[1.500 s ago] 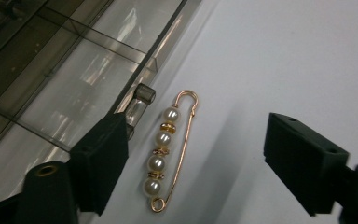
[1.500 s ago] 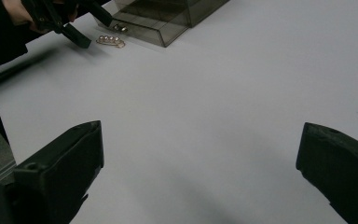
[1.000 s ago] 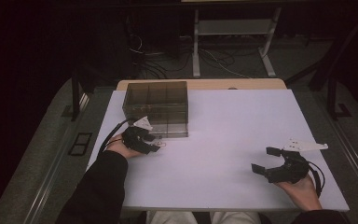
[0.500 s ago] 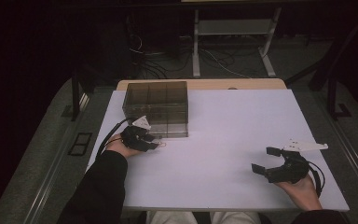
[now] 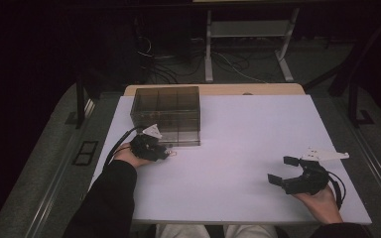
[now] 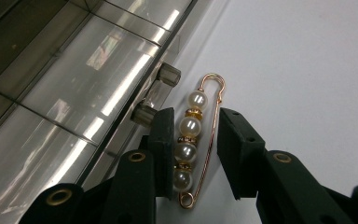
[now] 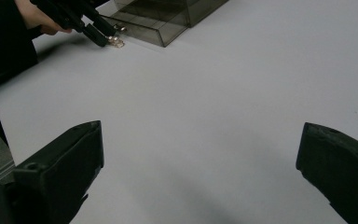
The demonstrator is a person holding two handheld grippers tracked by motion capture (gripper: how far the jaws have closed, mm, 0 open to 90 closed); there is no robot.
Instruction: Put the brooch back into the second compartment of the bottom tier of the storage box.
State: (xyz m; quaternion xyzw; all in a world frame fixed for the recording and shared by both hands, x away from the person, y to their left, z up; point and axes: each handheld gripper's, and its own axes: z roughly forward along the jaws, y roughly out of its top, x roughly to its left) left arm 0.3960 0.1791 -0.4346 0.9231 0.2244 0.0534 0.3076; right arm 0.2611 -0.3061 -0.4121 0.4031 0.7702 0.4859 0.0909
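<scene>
The pin (image 6: 193, 140), a gold safety-pin brooch with 4 pearls, lies flat on the white table (image 5: 248, 129) just in front of the smoked clear box (image 5: 167, 113), close beside the 2 stubby ends of its drawer handle (image 6: 156, 95). Its long axis runs the same way as the left gripper (image 6: 196, 135) points, so it lies lengthwise between the 2 pads. That alignment is what the coming grip turns on: the jaws close across the pin's narrow width, pearl side toward one pad and wire side toward the other.

The jaws have just been closing with the pin between them. In the left gripper view one pad sits against or very near the pearls, while the other stands a little clear of the wire, so the pin looks straddled and not yet pinched. The looped end reaches past the pad tips, toward the box.

The right gripper (image 5: 287, 173) rests well apart on the other side of the table, jaws spread wide and holding nothing. The left is by far the nearer to the pin. My reading is that a small further squeeze secures it, provided the thin wire does not slip out under the pad.
</scene>
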